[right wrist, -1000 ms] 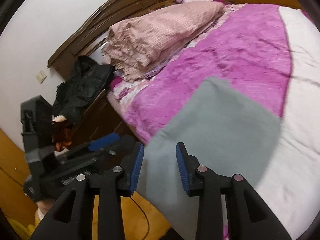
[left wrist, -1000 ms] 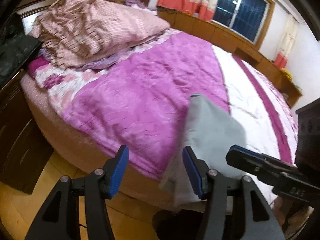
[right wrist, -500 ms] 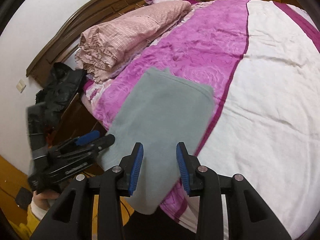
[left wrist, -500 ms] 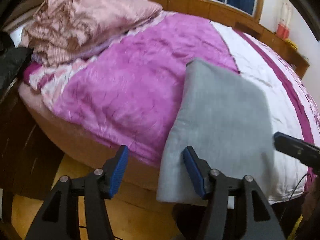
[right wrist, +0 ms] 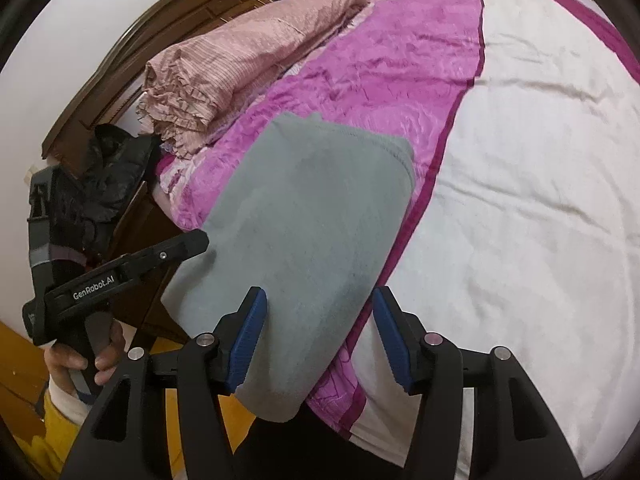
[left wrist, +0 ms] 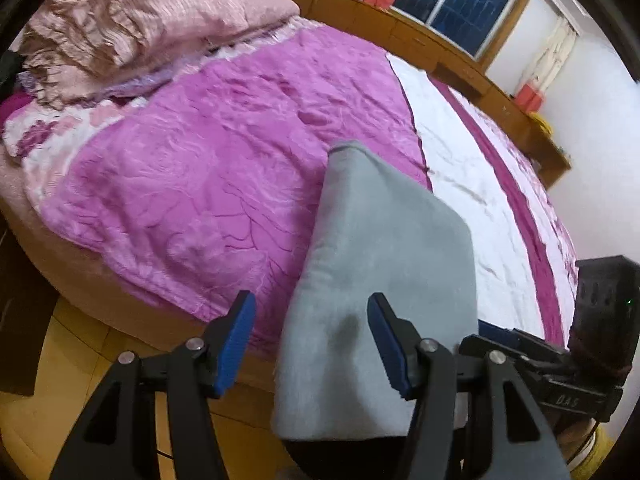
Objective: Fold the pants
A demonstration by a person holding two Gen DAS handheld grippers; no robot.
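The right gripper (right wrist: 316, 336) stood with its jaws apart; they had just been opening, and the near end of the grey pants (right wrist: 304, 232) lay between them, the cloth against the left pad and clear of the right one, so nothing was clamped. The left gripper (left wrist: 312, 344) was likewise spread wide, with the same near edge of the pants lying between its pads and neither pad pressing on it. From the right wrist view the left gripper (right wrist: 120, 276) showed at nine o'clock, held in the person's hand (right wrist: 86, 360), its tip just beside the pants' left edge.

The pants lay as a compact grey rectangle across the near edge of the bed (left wrist: 180, 184), mostly on the magenta quilt (right wrist: 380, 64), the far end pointing to twelve o'clock and the near end drooping over the mattress edge at six o'clock. At ten o'clock a pink bundle of bedding (left wrist: 132, 20) sat well apart.

To my eye this was the release after laying the fold down. The next move, I judged, called for either drawing both grippers back, or re-gripping the overhanging near edge to carry it toward twelve o'clock for one more fold.
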